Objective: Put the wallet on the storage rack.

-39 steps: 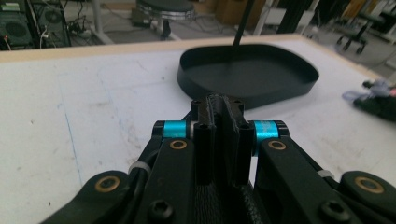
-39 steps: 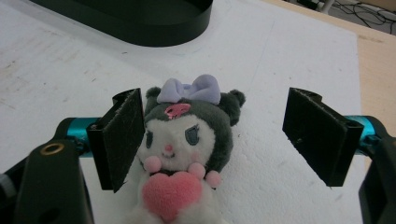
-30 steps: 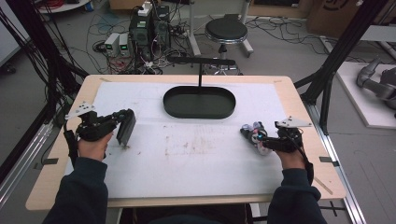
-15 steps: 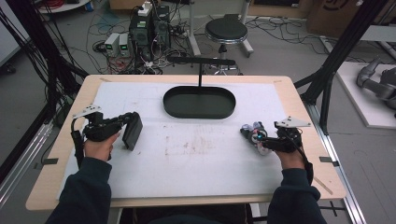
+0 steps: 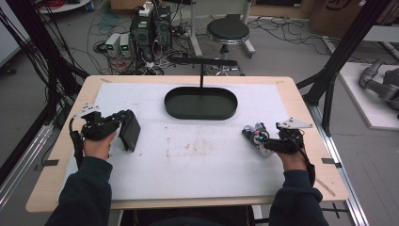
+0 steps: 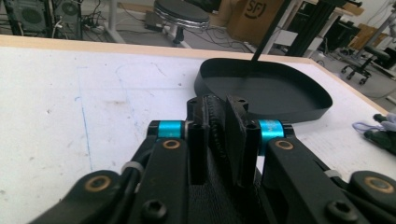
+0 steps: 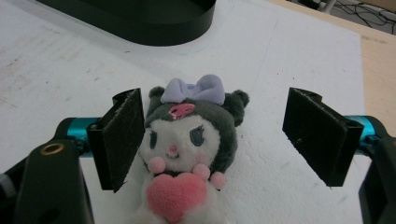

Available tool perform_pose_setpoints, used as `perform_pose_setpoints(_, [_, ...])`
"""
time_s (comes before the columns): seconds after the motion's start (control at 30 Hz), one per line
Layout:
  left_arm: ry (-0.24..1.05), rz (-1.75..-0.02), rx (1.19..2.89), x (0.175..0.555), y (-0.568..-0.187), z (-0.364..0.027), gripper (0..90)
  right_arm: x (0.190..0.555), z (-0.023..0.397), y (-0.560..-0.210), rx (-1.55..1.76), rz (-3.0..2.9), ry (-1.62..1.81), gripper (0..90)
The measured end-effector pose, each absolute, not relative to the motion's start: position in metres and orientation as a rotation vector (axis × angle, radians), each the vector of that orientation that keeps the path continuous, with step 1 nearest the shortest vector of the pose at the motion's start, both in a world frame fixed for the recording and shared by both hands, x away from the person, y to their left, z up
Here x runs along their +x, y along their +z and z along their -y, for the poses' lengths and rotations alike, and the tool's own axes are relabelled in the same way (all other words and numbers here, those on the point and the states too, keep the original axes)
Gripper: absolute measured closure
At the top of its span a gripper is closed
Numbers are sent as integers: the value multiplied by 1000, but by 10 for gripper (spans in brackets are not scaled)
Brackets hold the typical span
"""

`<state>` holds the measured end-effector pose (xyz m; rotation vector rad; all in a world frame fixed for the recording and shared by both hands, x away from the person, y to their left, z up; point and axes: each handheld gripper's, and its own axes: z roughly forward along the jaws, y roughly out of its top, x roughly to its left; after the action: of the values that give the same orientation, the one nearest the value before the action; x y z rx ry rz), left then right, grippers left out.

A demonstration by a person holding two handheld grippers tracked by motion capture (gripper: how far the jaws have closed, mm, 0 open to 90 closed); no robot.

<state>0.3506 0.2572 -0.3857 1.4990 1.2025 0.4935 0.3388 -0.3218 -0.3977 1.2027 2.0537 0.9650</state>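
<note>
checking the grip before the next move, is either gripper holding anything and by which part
Nothing is held. The right gripper stands open around the plush toy, one pad at its head. The left gripper has just been opening, jaws empty.

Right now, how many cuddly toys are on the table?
1. A small plush toy with a purple bow and a pink heart lies on the white mat at the table's right side, between the open jaws of the right gripper. I see no others.

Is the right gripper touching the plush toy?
Cannot tell. In the right gripper view the plush toy lies between open jaws of the right gripper; left pad's edge overlaps it.
</note>
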Motion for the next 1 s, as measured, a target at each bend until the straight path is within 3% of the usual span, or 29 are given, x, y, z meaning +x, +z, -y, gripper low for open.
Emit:
perform_pose_setpoints(0.23, [508, -1226, 1490, 353, -388, -258, 587, 339, 322, -397, 1203, -2051, 969, 214])
perform_pose_setpoints(0.6, [499, -1146, 1463, 352, -388, -257, 429, 339, 322, -397, 1198, -2053, 969, 214])
perform_pose_setpoints(0.83, [521, -1171, 1494, 344, -386, -253, 231, 339, 323, -397, 1198, -2055, 969, 214])
perform_pose_setpoints(1.0, [585, -1166, 1555, 332, -390, -244, 185, 339, 323, -397, 1204, -2051, 975, 214])
